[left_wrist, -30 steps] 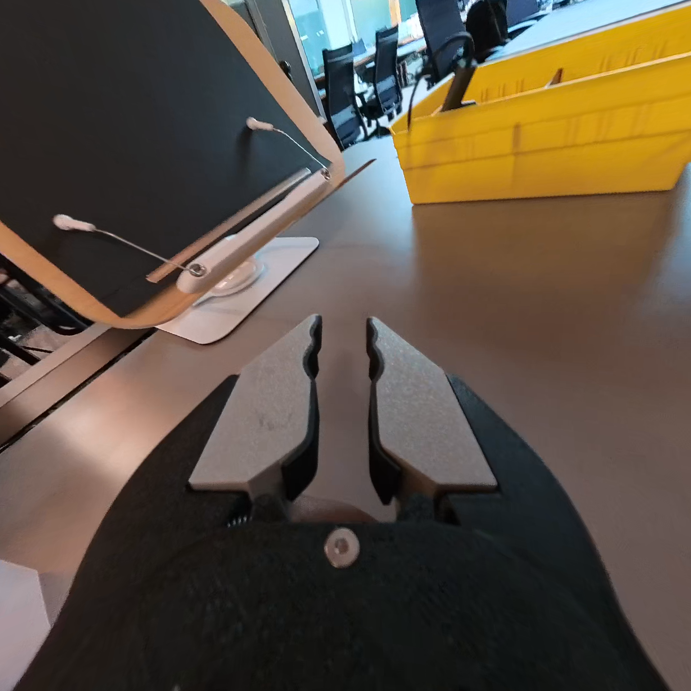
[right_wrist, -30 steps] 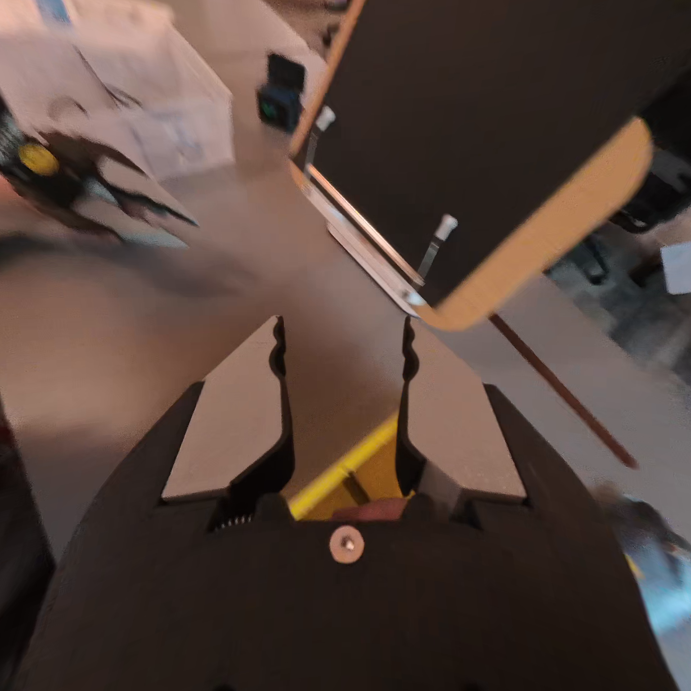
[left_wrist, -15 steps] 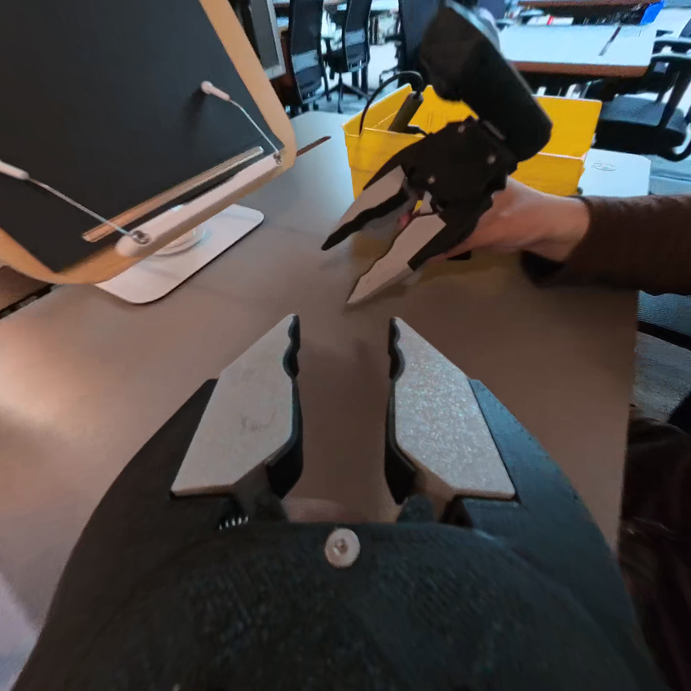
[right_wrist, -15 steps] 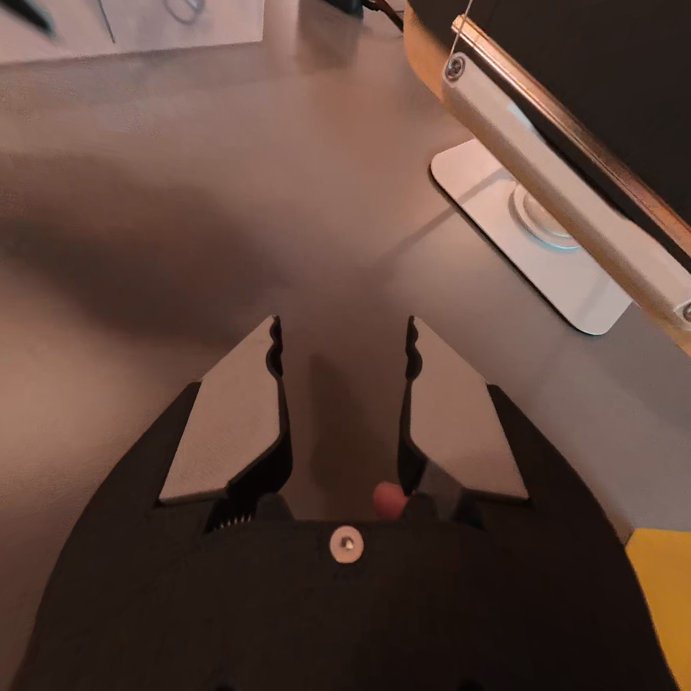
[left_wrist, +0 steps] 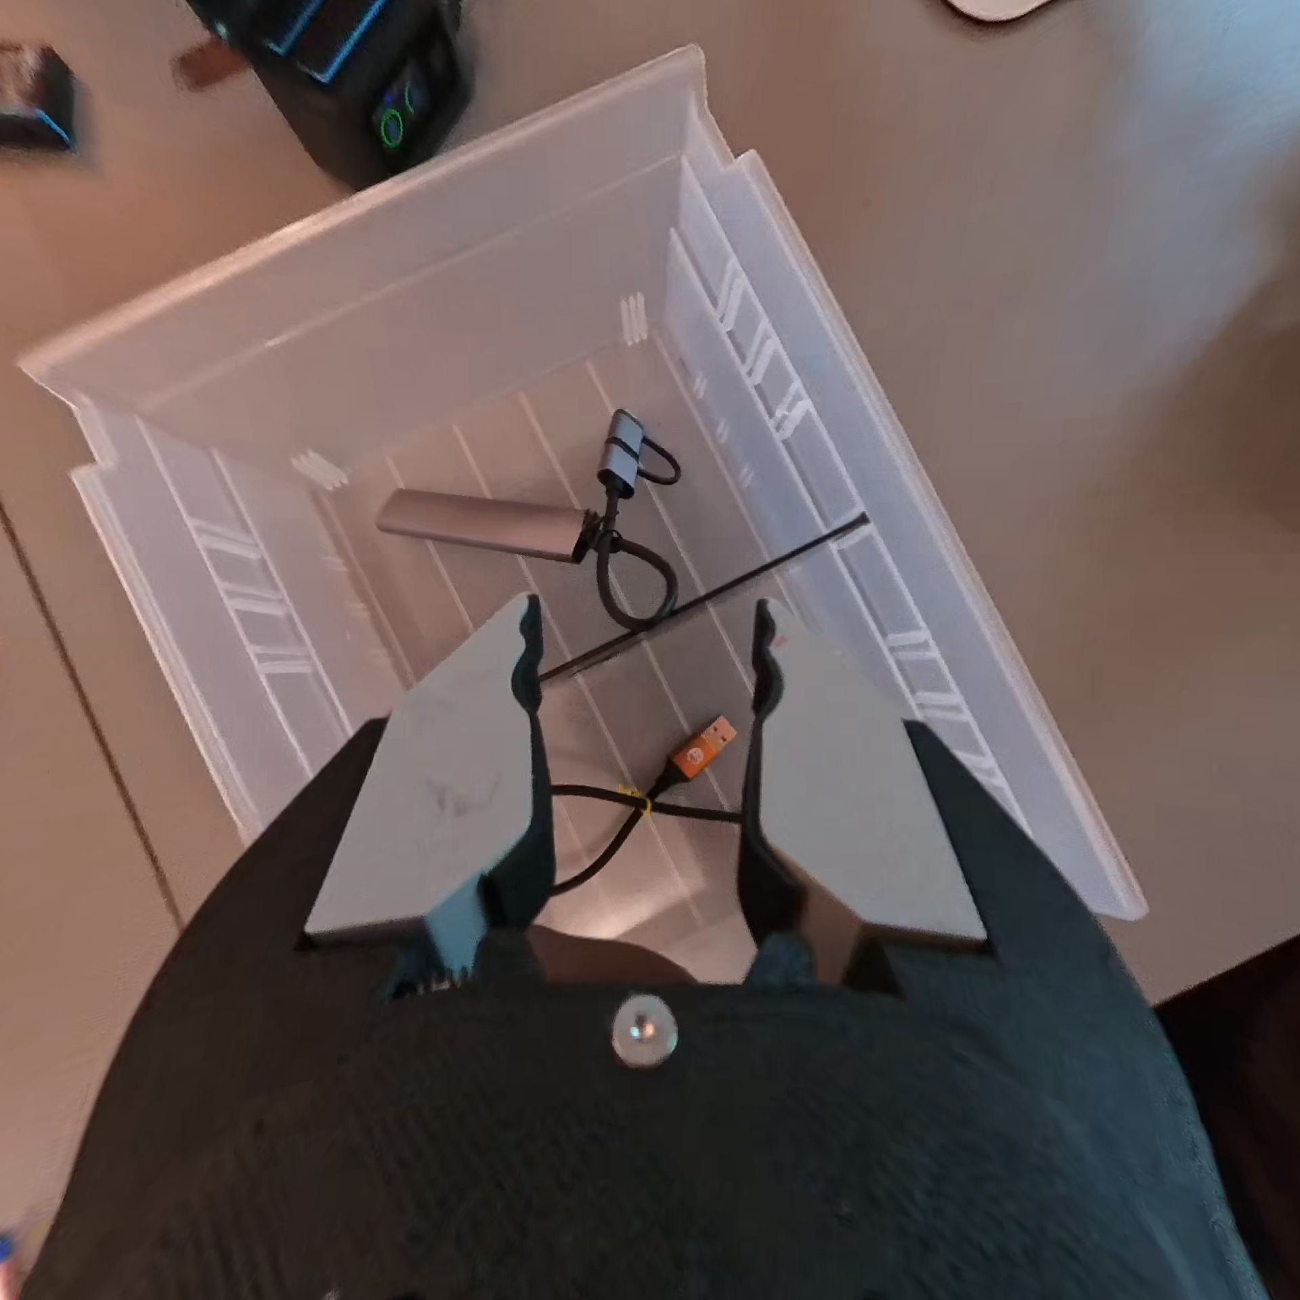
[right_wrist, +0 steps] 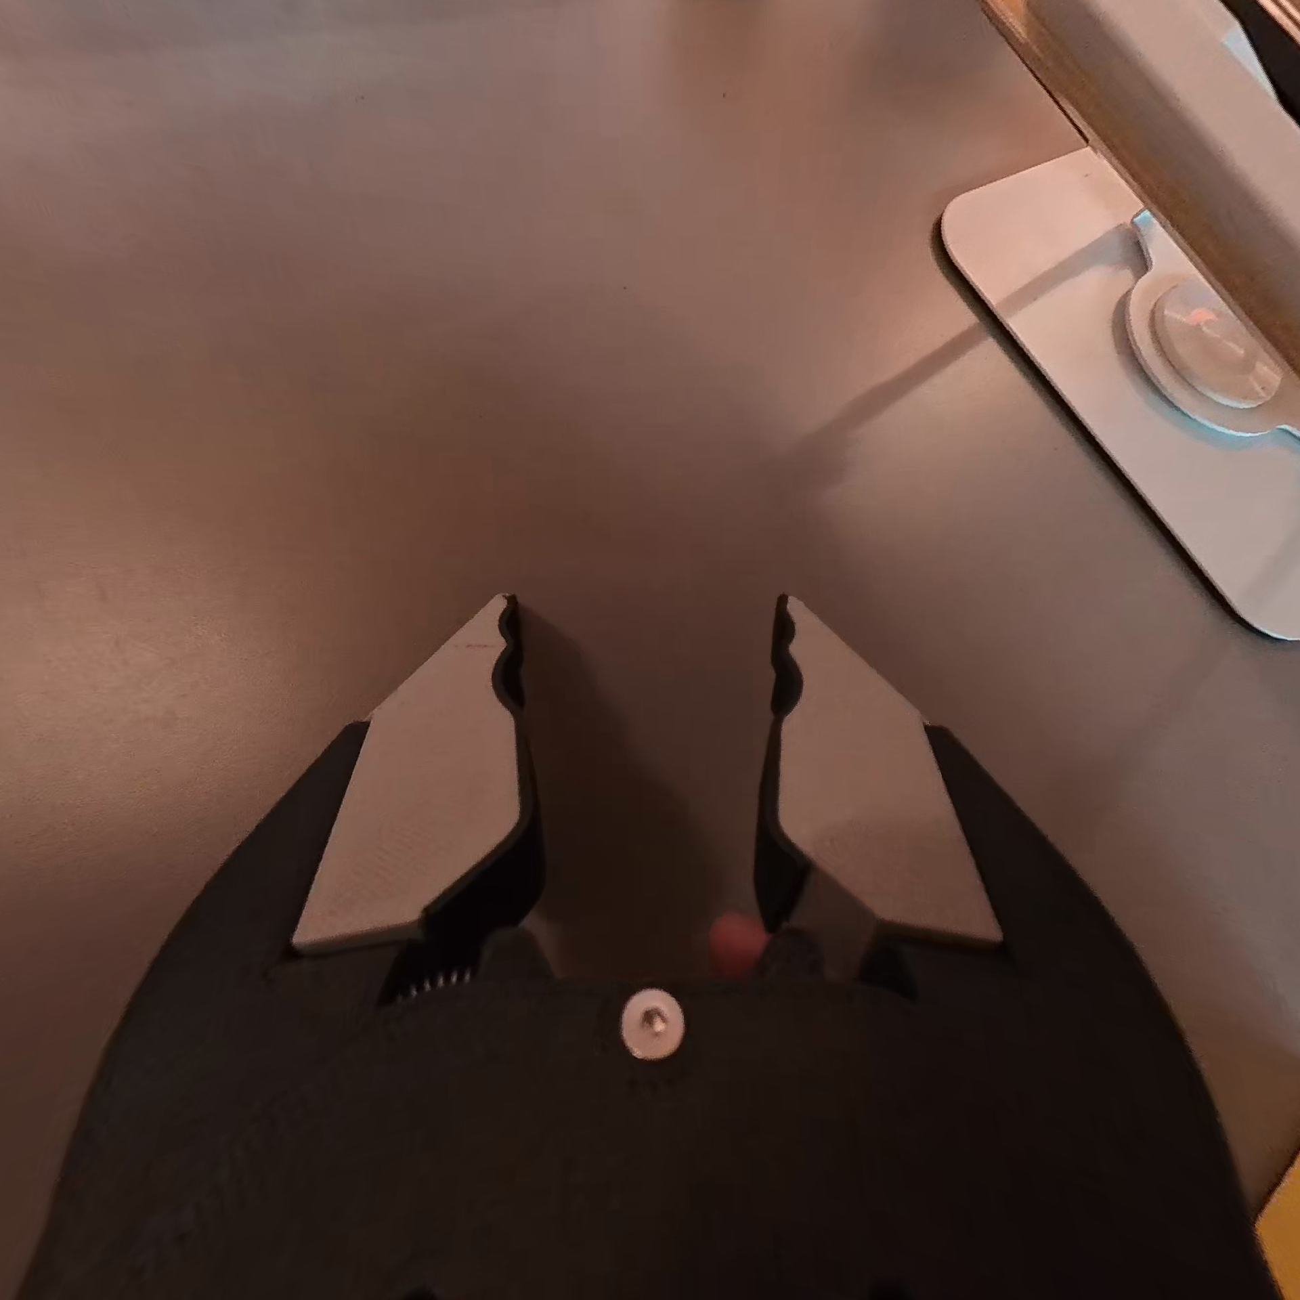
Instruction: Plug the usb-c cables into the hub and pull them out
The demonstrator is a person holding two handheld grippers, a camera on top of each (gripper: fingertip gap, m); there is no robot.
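In the left wrist view a clear plastic bin (left_wrist: 450, 281) sits on the brown table. Inside it lies a grey hub (left_wrist: 485, 524) with a short black lead looping to a grey plug (left_wrist: 622, 450). A black cable with an orange plug (left_wrist: 702, 747) lies nearer, tied with a yellow band. My left gripper (left_wrist: 644, 612) is open and empty, held above the bin over the orange-plug cable. My right gripper (right_wrist: 644, 608) is open and empty over bare table; no cable or hub shows in the right wrist view.
A black device with green and blue lights (left_wrist: 373, 77) stands just beyond the bin. A thin dark divider (left_wrist: 703, 605) crosses the bin. A white stand base (right_wrist: 1125, 366) lies at the right of the right wrist view. A yellow edge (right_wrist: 1277, 985) shows at lower right. One gripper's finger ends stand about 40 cm off the other's.
My left gripper has swung from facing across the table to looking down into the clear bin, and its jaws have opened wider. My right gripper has moved slightly closer to the table, still open.
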